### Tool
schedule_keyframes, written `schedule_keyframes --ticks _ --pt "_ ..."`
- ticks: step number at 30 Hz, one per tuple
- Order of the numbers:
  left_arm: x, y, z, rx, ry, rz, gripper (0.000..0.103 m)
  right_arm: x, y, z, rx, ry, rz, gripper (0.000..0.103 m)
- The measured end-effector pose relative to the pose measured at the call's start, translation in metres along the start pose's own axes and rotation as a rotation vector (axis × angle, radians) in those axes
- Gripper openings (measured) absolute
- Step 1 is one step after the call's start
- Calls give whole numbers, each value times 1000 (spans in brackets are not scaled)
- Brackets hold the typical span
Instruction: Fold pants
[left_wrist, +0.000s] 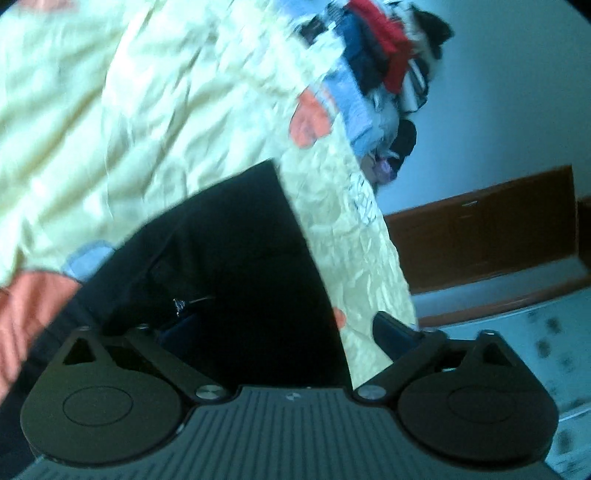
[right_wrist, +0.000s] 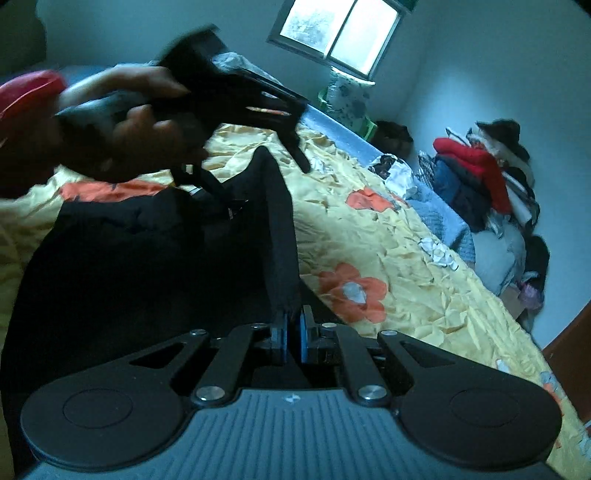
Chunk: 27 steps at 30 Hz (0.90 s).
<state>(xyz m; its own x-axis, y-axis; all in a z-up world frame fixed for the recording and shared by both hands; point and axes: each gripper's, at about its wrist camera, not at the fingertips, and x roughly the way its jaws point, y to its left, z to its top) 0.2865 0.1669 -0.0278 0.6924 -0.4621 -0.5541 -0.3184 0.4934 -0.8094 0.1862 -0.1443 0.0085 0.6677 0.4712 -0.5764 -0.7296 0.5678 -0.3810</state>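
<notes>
Pants (right_wrist: 147, 266) dark on bed (right_wrist: 406, 258); my right tool (right_wrist: 294, 325) clamped on strip of pants, my left tool (right_wrist: 258, 147) spread wide, nothing gripped.

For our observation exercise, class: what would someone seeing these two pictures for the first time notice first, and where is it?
The black pants sprawl dark across the yellow bedspread with orange flowers, filling the left and middle. The right gripper is shut on a strip of that cloth at the bottom centre, while the left gripper, held in a hand, hangs open above. A heap of clothes is piled at the far right wall.
</notes>
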Motion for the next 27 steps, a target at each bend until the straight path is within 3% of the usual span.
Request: schedule_keyframes --ticks 2,4,5,9,13,19,24,27 --pt "-4 4 -2 7 2 -1 33 -4 6 -1 3 1 -4 6" --pt "-18 5 -9 34 -5 -16 11 -7 10 -2 3 3 -16 6" --pt "-27 6 -14 39 -17 -27 8 -10 12 -3 11 1 -20 6" --pt "-80 6 -47 150 -64 -63 6 -31 25 -6 60 -25 -40 6" --pt "-118 28 -79 183 -6 -76 6 -65 51 -15 82 -21 -21 6" --pt "-130 68 -112 204 93 17 6 -97 91 -34 111 35 36 6" --pt "-123 79 -117 225 79 76 8 -96 116 -41 96 71 65 6" --pt "-129 75 -125 301 47 124 17 -92 124 -42 93 86 76 6"
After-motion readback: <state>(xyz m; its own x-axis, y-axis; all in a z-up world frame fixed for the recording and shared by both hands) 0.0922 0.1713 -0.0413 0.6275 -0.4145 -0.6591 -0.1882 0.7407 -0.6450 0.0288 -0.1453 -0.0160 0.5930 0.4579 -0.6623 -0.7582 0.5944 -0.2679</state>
